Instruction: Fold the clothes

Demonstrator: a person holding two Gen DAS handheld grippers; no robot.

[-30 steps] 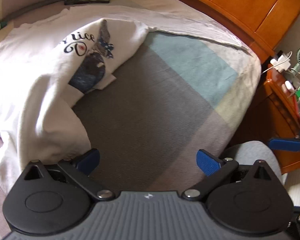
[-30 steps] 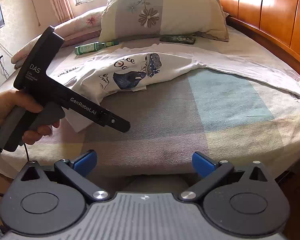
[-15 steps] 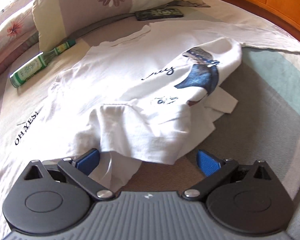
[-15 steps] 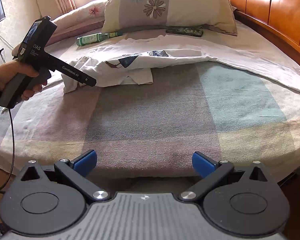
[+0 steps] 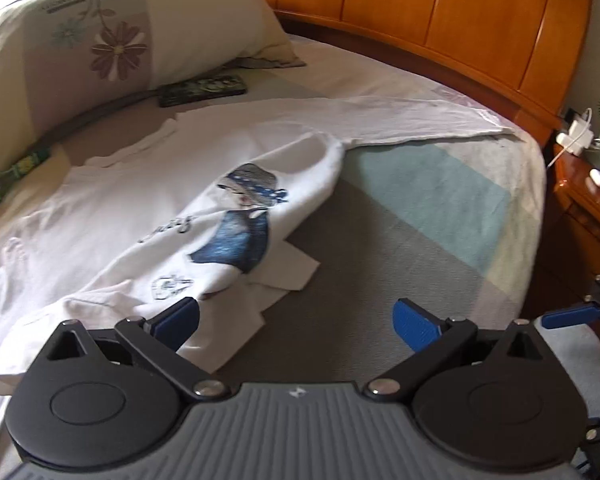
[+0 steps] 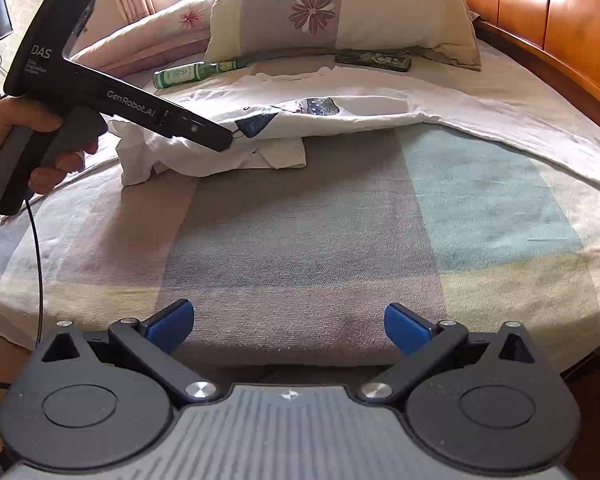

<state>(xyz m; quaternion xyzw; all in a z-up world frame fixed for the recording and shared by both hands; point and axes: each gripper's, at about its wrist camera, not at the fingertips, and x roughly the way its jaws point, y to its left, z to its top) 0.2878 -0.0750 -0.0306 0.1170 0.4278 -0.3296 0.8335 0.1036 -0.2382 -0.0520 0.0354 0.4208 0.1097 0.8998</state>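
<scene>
A white printed cotton T-shirt (image 5: 204, 216) is seen rumpled at centre left, while the left gripper (image 5: 296, 322) and right gripper (image 6: 288, 326), jaws apart, are held low, seemingly positioned for gathering its hem

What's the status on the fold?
Left gripper open at the shirt edge; right gripper open, off the shirt. Shirt bunched, unfolded. Bottle and phone lie beyond it.

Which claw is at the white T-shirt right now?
The left claw, open at the white T-shirt's crumpled near edge. The right claw hangs open at the bed's foot, no cloth nearby.
</scene>
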